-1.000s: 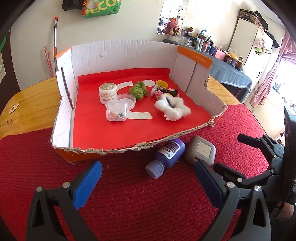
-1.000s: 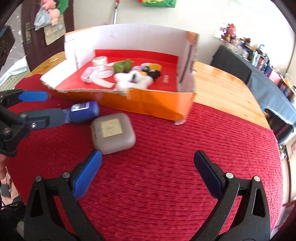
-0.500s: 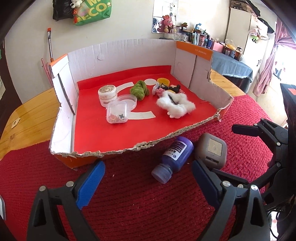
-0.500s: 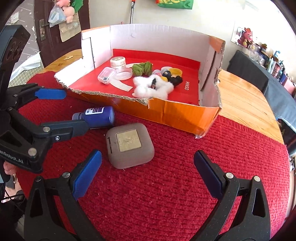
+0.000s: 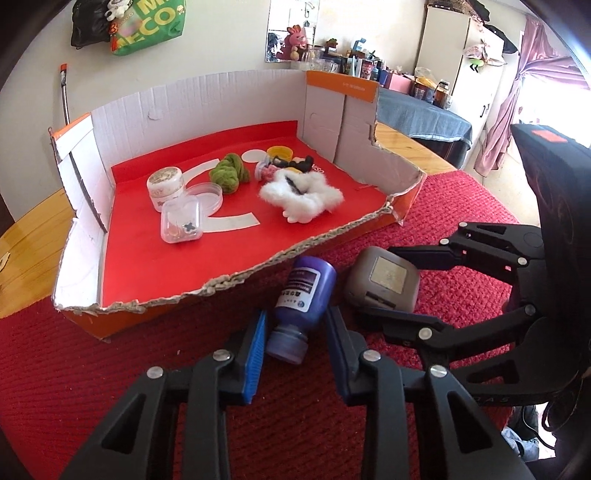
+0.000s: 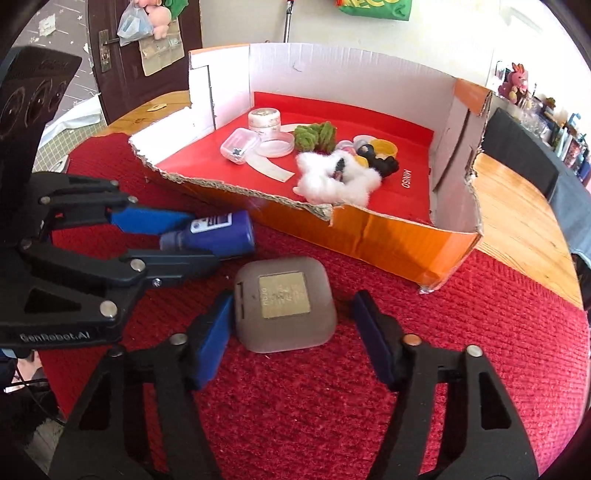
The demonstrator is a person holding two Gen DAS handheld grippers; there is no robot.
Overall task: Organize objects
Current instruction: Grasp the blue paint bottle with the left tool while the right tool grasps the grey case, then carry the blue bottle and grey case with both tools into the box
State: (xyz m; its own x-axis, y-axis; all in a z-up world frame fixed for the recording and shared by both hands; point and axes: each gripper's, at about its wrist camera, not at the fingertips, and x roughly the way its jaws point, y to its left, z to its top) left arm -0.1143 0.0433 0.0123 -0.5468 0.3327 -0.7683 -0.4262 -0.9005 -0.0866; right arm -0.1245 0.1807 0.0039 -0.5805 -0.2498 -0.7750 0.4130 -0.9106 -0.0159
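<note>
Now the left gripper (image 5: 295, 345) pinches the purple bottle (image 5: 300, 301); the right gripper (image 6: 291, 334), closing around the grey case (image 6: 285, 304), should squeeze evenly.

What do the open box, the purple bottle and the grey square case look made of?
Box: corrugated cardboard; the torn front edge shows fluting, with a red sheet lining the floor. Purple bottle: probably glossy plastic with a paper label. Grey square case: matte, likely plastic or rubbery, with a dull metallic-looking plate on top.

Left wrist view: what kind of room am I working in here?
Most likely a lived-in bedroom or small home room: a wardrobe by a pink curtain, a cluttered side table, and a wall mirror.
</note>
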